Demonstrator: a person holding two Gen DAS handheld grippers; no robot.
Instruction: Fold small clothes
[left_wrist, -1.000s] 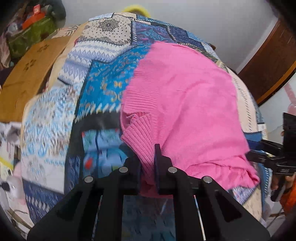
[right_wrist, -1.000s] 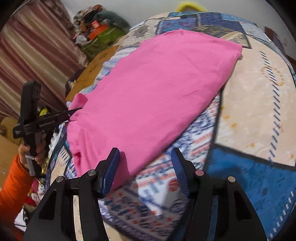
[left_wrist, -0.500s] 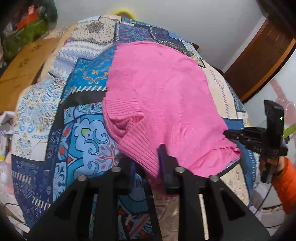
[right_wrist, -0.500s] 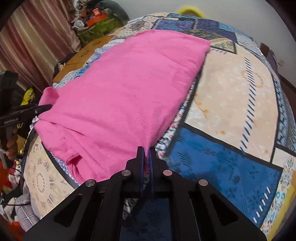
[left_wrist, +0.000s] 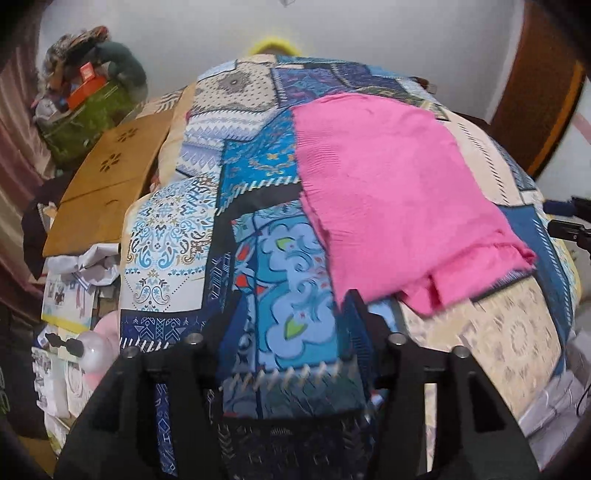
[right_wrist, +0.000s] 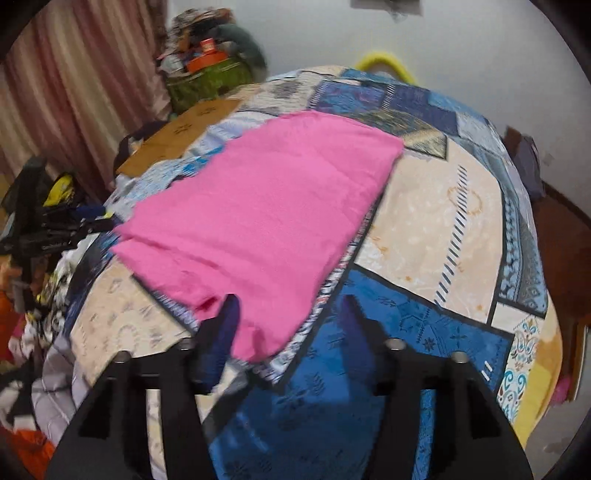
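Observation:
A pink knit garment (left_wrist: 391, 192) lies flat and folded on the patchwork bedspread (left_wrist: 280, 280). It also shows in the right wrist view (right_wrist: 266, 214). My left gripper (left_wrist: 295, 314) is open and empty, just off the garment's near left corner. My right gripper (right_wrist: 290, 314) is open and empty, with its left finger (right_wrist: 225, 325) at the garment's near right corner. The right gripper's tips show at the far right of the left wrist view (left_wrist: 569, 218). The left gripper shows at the left edge of the right wrist view (right_wrist: 66, 225).
A brown wooden board (left_wrist: 107, 181) lies beside the bed on the left. A green bag with clutter (left_wrist: 88, 110) stands behind it. Papers and clothes (left_wrist: 70, 306) lie on the floor at the left. A wooden door (left_wrist: 539, 85) is at the right.
Both grippers were shut on the garment's near corners half a second ago. Both have let go, opened and pulled back. The garment now lies flat.

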